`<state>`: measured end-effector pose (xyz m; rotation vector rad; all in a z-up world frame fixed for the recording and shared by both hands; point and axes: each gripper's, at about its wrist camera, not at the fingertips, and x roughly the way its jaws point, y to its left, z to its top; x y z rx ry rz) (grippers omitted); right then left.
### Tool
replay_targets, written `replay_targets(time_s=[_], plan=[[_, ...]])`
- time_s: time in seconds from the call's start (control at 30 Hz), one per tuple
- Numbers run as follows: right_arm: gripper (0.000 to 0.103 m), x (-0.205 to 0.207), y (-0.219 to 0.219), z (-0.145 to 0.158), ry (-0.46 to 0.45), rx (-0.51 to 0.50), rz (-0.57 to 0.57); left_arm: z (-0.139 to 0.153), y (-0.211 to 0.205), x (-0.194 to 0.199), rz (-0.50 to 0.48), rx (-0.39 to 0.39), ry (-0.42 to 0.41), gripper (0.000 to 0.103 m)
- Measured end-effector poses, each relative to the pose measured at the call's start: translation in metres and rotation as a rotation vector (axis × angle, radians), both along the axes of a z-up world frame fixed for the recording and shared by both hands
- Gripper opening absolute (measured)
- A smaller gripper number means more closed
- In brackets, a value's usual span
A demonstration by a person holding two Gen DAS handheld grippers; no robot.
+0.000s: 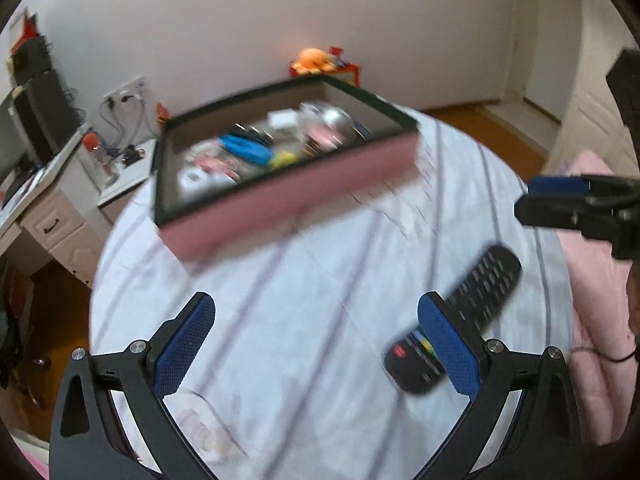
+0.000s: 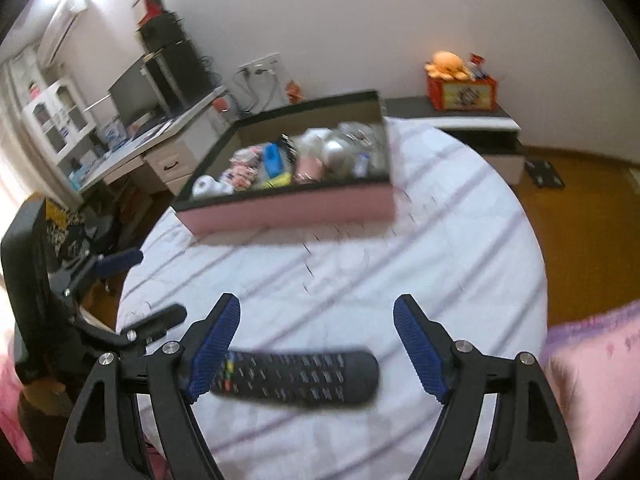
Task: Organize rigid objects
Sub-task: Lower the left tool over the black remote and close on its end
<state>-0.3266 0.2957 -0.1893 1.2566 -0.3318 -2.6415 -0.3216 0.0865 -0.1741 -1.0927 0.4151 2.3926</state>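
Fingers (image 2: 416, 344) apart; pink box (image 2: 288, 208) holds clutter.

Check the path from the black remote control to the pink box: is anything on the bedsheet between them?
Nothing visible. The black remote control lies on the striped white bedsheet, and only bare sheet separates it from the pink-sided, black-rimmed box.

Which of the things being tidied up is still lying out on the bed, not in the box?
The black remote control, alone on the striped sheet; the rest sit inside the pink box.
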Motion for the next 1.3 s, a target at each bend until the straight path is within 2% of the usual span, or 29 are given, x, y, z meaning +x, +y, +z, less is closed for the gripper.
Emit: replay_targets(time_s=[0.23, 0.37, 0.5, 0.6, 0.67, 0.77, 0.9, 1.17, 1.3], plan=[[0.081, 0.034, 0.017, -0.021, -0.046, 0.036, -0.080, -0.024, 0.027, 0.026, -0.097, -0.054, -0.035, 0.102], [0.081, 0.042, 0.014, -0.031, -0.065, 0.101, -0.089, -0.035, 0.039, 0.031, -0.125, -0.077, -0.057, 0.102], [0.081, 0.043, 0.007, -0.044, -0.089, 0.216, -0.093, -0.047, 0.049, 0.027, -0.130, -0.111, -0.076, 0.101], [0.081, 0.040, 0.004, -0.052, -0.104, 0.269, -0.093, -0.048, 0.047, 0.021, -0.111, -0.021, -0.121, 0.086], [0.081, 0.038, 0.004, -0.054, -0.112, 0.251, -0.082, -0.048, 0.049, 0.021, -0.103, 0.000, -0.119, 0.071], [0.081, 0.033, 0.005, -0.056, -0.117, 0.245, -0.084, -0.049, 0.053, 0.027, -0.104, -0.006, -0.096, 0.067], [0.081, 0.025, 0.003, -0.057, -0.113, 0.238, -0.085, -0.049, 0.049, 0.030, -0.096, 0.025, -0.118, 0.063], [0.081, 0.009, 0.005, -0.060, -0.108, 0.014, -0.077, -0.049, 0.052, 0.033, -0.072, 0.028, -0.117, 0.062], [0.081, 0.004, -0.002, -0.061, -0.104, 0.001, -0.079, -0.050, 0.060, 0.035, -0.063, 0.009, -0.096, 0.063]])
